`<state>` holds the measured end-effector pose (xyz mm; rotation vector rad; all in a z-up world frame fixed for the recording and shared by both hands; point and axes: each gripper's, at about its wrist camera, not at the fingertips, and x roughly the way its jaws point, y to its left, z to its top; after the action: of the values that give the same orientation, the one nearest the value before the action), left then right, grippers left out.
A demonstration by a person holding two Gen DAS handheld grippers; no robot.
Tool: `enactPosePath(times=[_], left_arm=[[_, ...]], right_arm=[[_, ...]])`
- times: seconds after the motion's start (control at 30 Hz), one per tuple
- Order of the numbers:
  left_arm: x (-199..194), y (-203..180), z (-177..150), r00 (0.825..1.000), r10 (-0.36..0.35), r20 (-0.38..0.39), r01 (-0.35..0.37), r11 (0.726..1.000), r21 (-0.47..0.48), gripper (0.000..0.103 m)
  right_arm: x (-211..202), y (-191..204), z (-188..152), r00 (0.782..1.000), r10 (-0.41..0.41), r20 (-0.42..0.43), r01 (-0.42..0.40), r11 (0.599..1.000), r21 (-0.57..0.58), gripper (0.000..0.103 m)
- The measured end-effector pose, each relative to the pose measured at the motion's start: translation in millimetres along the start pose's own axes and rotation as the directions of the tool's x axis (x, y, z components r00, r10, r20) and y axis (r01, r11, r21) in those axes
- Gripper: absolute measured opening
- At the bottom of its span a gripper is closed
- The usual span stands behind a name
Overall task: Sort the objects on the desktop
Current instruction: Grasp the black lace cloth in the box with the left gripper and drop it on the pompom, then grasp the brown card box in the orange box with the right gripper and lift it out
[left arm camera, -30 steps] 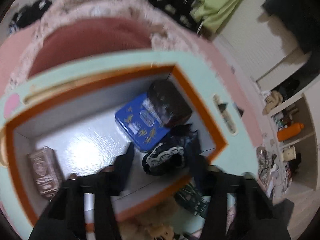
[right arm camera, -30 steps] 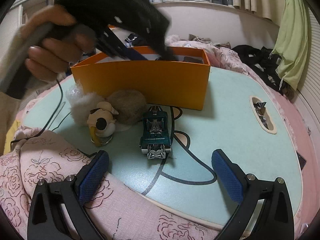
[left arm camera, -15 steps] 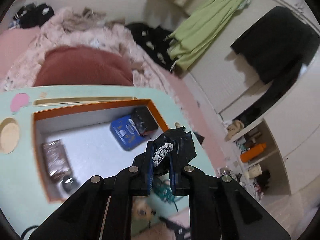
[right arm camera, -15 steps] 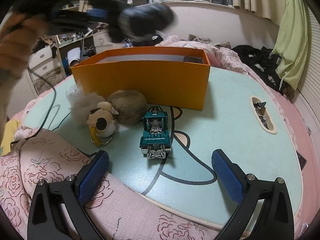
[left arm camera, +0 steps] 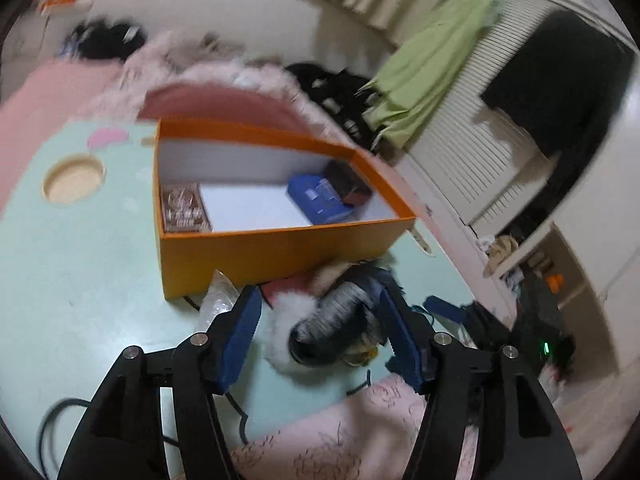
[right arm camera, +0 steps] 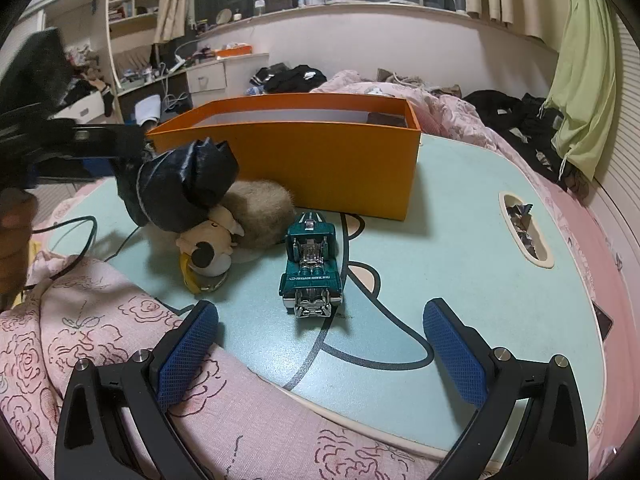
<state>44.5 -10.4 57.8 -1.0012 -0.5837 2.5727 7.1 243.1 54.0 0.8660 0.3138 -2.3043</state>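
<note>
My left gripper (left arm camera: 320, 328) stands open around a black bundle (left arm camera: 332, 320) that rests on a fluffy plush toy (left arm camera: 288, 316) in front of the orange box (left arm camera: 280, 248). In the right wrist view the bundle (right arm camera: 180, 188) lies on the plush toy (right arm camera: 240, 220), with the left gripper's fingers beside it at the left edge. The box holds a blue tin (left arm camera: 316, 200), a dark item (left arm camera: 348, 184) and a brown packet (left arm camera: 184, 208). My right gripper (right arm camera: 320, 344) is open and empty, low over the table's near edge, facing a teal toy car (right arm camera: 310, 264).
The mint green table (right arm camera: 460, 240) has a round recess (left arm camera: 72, 178) and an oval slot with foil wrappers (right arm camera: 524, 228). A black cable (right arm camera: 72, 236) runs over the table's left side. Pink rose-print bedding (right arm camera: 100, 320) lies along the near edge.
The left gripper carried the black bundle out of the box, swung down in front of it and opened, leaving the bundle on the plush toy. The right gripper has not moved.
</note>
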Motion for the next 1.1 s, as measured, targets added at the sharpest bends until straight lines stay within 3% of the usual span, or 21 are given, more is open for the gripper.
enactPosePath(times=[0.07, 0.13, 0.3, 0.33, 0.37, 0.4, 0.47, 1.1], left_arm=[[-13.5, -7.4, -6.5, 0.998, 0.049, 0.040, -0.052, 0.995, 0.084, 0.074], [-19.2, -13.9, -17.1, 0.989, 0.133, 0.057, -0.141, 0.977, 0.162, 0.077], [5.5, -6.2, -45.1, 0.968, 0.242, -0.065, -0.221, 0.948, 0.228, 0.077], [18.7, -1.5, -49.4, 0.949, 0.298, -0.102, -0.270, 0.936, 0.228, 0.078], [26.0, -4.0, -51.9, 0.919, 0.390, -0.061, -0.361, 0.893, 0.267, 0.090], [31.0, -4.6, -50.3, 0.909, 0.413, -0.060, -0.385, 0.885, 0.263, 0.095], [36.4, 1.4, -43.9, 0.908, 0.406, -0.102, -0.376, 0.899, 0.226, 0.103], [37.5, 6.2, -45.6, 0.909, 0.406, -0.094, -0.379, 0.899, 0.217, 0.103]], right_arm=[[-0.1, -0.2, -0.1, 1.000, 0.001, 0.000, -0.001, 1.000, 0.000, 0.103], [0.3, -0.1, 0.3, 1.000, 0.001, 0.000, -0.001, 1.000, 0.000, 0.103], [0.0, -0.9, -0.1, 1.000, 0.001, 0.000, -0.001, 1.000, 0.000, 0.103], [0.2, -1.0, -0.2, 1.000, 0.001, -0.001, -0.001, 1.000, 0.000, 0.103], [0.7, -0.5, -0.1, 1.000, -0.001, -0.001, 0.001, 1.000, -0.002, 0.103], [1.2, -1.2, 0.1, 1.000, 0.000, -0.001, 0.000, 1.000, 0.001, 0.103], [1.9, -0.4, -0.1, 1.000, 0.001, 0.000, -0.001, 1.000, 0.001, 0.103], [1.7, -2.2, -0.2, 1.000, -0.001, 0.003, 0.001, 1.000, 0.003, 0.103]])
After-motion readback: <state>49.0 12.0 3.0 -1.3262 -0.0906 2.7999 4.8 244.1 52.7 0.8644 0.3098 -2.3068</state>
